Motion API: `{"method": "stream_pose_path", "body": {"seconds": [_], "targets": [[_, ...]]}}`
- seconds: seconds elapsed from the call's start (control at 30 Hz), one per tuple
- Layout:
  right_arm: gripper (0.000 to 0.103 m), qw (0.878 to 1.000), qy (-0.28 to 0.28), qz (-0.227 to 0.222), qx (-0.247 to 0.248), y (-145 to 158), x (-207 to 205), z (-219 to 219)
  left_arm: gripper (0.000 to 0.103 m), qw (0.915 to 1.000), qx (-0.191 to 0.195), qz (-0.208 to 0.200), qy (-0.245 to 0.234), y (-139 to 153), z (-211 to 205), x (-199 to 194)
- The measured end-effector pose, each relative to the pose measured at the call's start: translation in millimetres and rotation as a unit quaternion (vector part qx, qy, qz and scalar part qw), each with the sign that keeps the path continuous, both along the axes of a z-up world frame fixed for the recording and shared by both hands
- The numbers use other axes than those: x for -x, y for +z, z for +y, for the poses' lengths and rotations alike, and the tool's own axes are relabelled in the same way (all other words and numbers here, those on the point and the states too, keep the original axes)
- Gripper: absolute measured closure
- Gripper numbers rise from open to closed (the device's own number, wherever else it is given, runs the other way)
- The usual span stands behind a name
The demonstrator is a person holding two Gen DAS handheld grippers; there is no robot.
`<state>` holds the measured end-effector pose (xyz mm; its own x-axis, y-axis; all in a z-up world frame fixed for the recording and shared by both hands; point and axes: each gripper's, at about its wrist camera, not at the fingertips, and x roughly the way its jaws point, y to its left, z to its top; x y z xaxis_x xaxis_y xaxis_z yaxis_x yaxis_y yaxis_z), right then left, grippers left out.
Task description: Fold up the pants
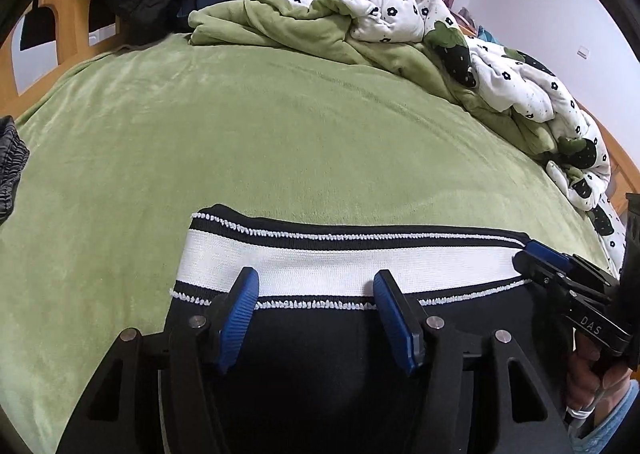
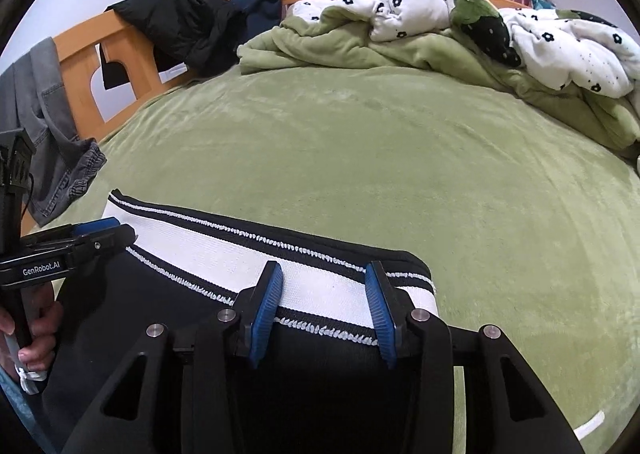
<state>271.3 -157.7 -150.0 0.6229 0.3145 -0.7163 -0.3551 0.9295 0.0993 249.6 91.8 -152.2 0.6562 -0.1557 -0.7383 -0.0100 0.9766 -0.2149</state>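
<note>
The black pants (image 1: 320, 354) lie on the green bed (image 1: 280, 133) at its near edge, their waistband (image 1: 340, 258) — a broad white ribbed band between black stripes with white stitching — turned toward the middle of the bed and stretched roughly flat. The cloth looks like a soft, light knit: it should drape and slump rather than hold a crease, and the elastic band is the firmest part, so the band's two ends are the sensible places to take hold; a pinch through both layers there would probably keep the fabric from sliding apart.

The left hand-held gripper (image 1: 316, 294) hovers over the band's left half, its blue pads (image 1: 240, 314) standing well apart with band and black cloth visible between them, pressing on nothing. The right hand-held gripper (image 2: 324, 294) sits over the band's right end, jaws likewise apart and gripping nothing — whether the fingertips touch the fabric cannot be told. In the right wrist view, a hand (image 2: 32, 334) holds the left tool's handle.

Farther out, a rumpled flowered quilt (image 1: 500, 61) is heaped along the far side, dark jackets (image 2: 180, 21) hang over the wooden bed frame (image 2: 116, 53), and grey pants (image 2: 52, 141) lie at the left edge.
</note>
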Motion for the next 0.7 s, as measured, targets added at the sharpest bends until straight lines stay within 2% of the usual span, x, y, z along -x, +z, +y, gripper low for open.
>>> {"method": "stream_pose_path", "body": {"seconds": [0.17,0.37,0.53,0.6,0.7], "targets": [[0.06,1.0,-0.017,0.005,-0.01,1.7,1.6,-1.8,0.046,1.0,-0.003,-0.006,0.001,0.0,0.2,0.2],[0.059,0.995,-0.034,0.022,-0.092,1.0,-1.9,-18.5,0.046,0.9994,0.031,-0.014,0.002,-2.7,10.6,2.0],[0.06,0.993,-0.041,0.024,-0.105,11.4,0.0,-13.1,0.046,0.9997,0.02,-0.015,0.005,-2.7,6.8,0.6],[0.06,0.994,-0.04,0.013,-0.098,15.5,2.0,-6.9,0.045,0.9998,0.014,-0.016,0.004,-2.3,4.7,1.0],[0.059,0.997,-0.063,-0.036,-0.02,19.2,6.8,7.4,0.043,0.9997,0.016,-0.016,0.002,-3.0,4.7,0.9]]}}
